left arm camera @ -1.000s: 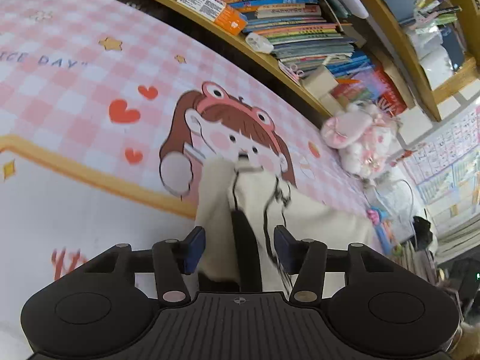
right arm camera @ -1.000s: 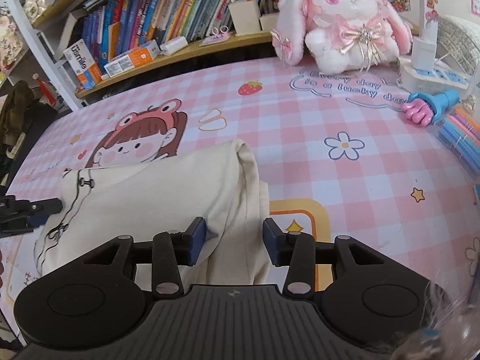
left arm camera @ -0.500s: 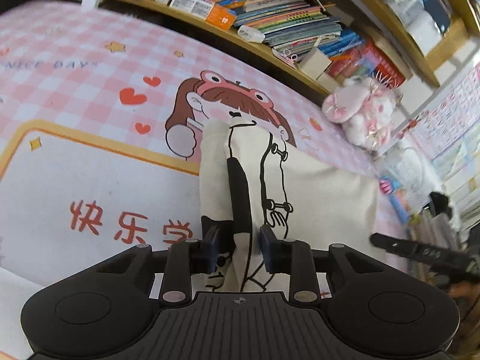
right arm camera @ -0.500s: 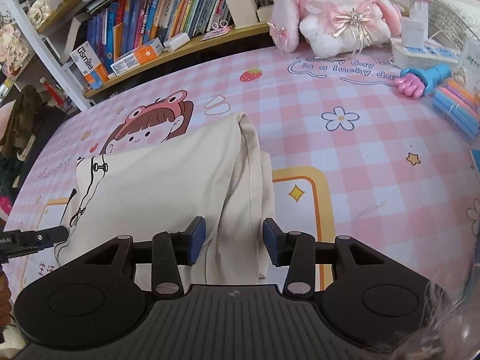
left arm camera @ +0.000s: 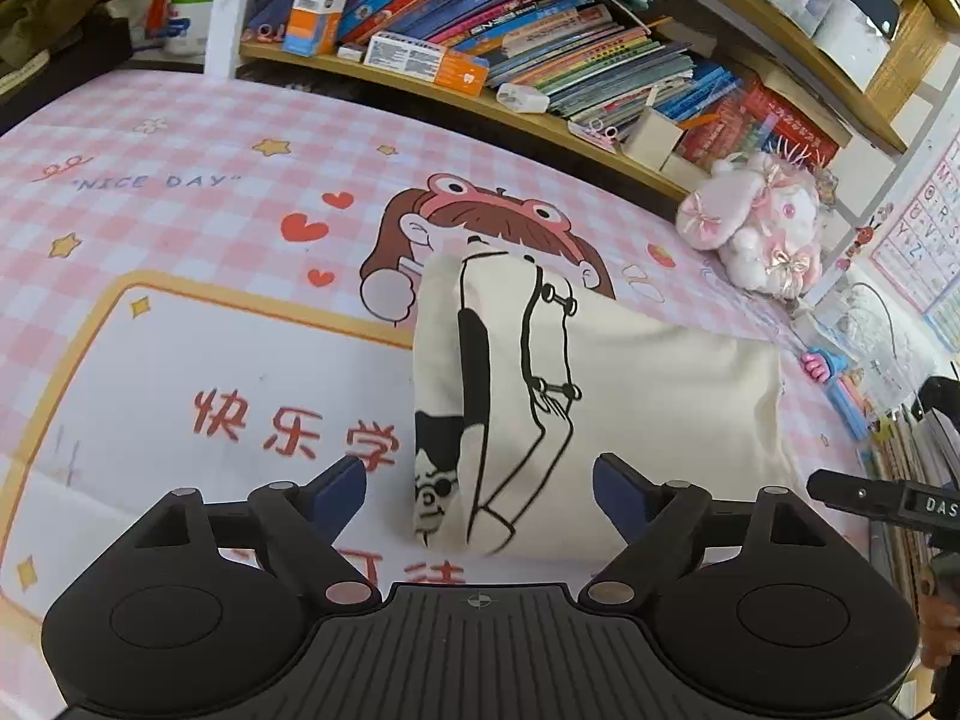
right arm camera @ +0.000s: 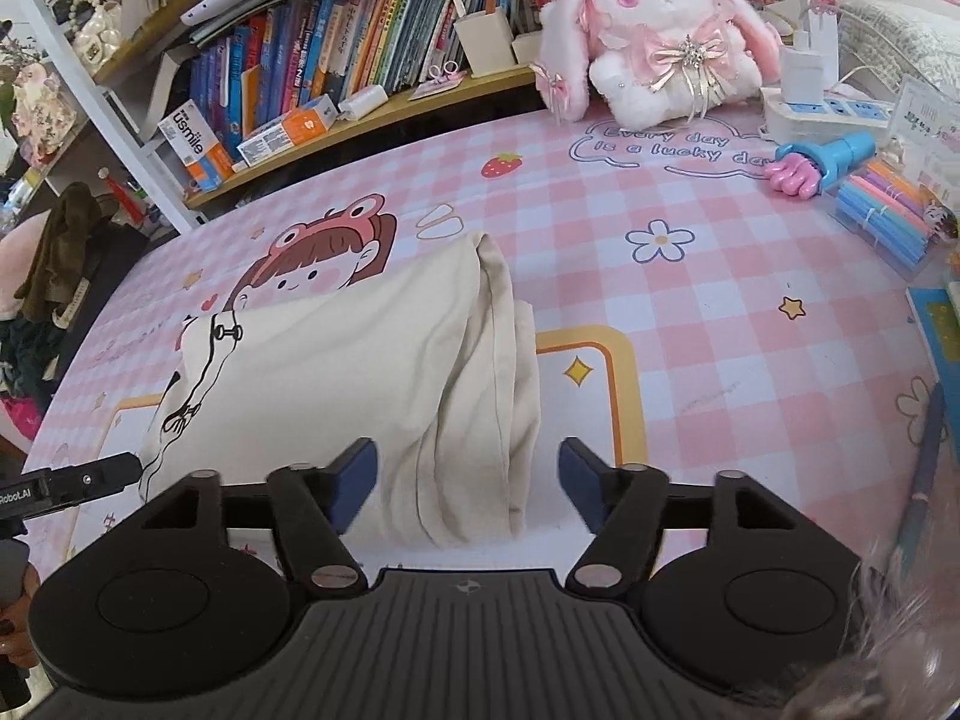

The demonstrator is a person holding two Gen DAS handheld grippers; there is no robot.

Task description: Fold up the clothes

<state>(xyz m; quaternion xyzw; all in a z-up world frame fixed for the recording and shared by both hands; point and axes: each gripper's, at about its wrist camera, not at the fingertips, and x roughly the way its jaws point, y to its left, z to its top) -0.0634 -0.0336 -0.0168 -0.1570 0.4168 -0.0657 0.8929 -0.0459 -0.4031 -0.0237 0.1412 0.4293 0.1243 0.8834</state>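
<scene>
A cream shirt with a black line drawing lies folded in a flat bundle on the pink checked table cover. My left gripper is open and empty, its fingers on either side of the bundle's near left end. In the right wrist view the shirt shows its bunched folded edge. My right gripper is open and empty, straddling that near right end. Each gripper's tip shows at the edge of the other's view.
A shelf of books runs along the back of the table. A pink and white plush rabbit sits at the back right. A power strip, a pink and blue toy and coloured pens lie at the right.
My left gripper was shut on the shirt's left edge half a second ago and has let go and opened wide. My right gripper has opened wider. Both have pulled back a little.
</scene>
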